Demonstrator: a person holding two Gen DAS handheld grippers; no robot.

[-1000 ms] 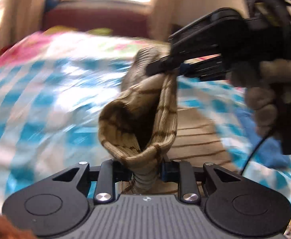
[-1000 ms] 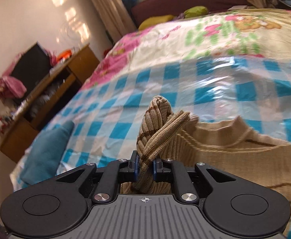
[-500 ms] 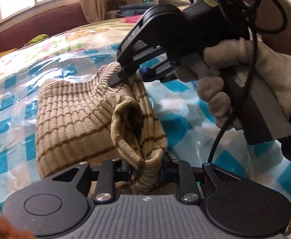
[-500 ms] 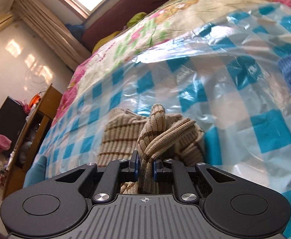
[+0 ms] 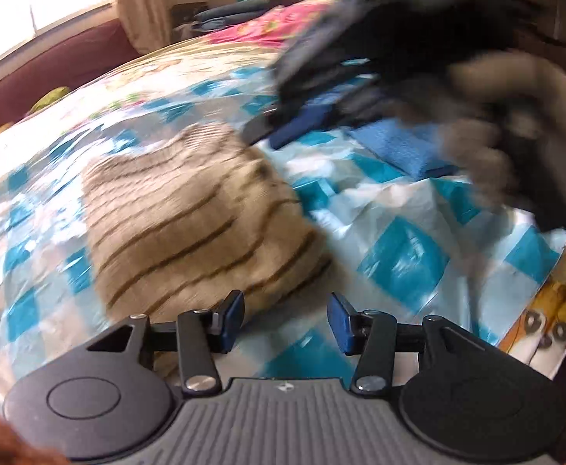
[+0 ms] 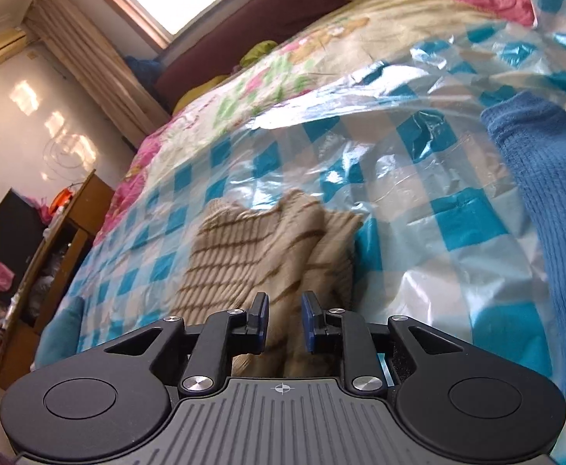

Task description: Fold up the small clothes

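Both tools letting go of the folded striped knit on the bed

The left tool has its jaws opening with nothing between them, the pads clear of cloth, so the fold can settle flat. The tan striped knit lies at its 11 o'clock on the checked plastic sheet that covers the bed. The right tool is opening too; the knit's near edge runs under and between its pads, which seem no longer to press it, though blur makes this uncertain. In the left view that right tool hovers at the knit's 1 o'clock corner, held by a gloved hand. A blue garment waits at 2 o'clock, probably next for folding.
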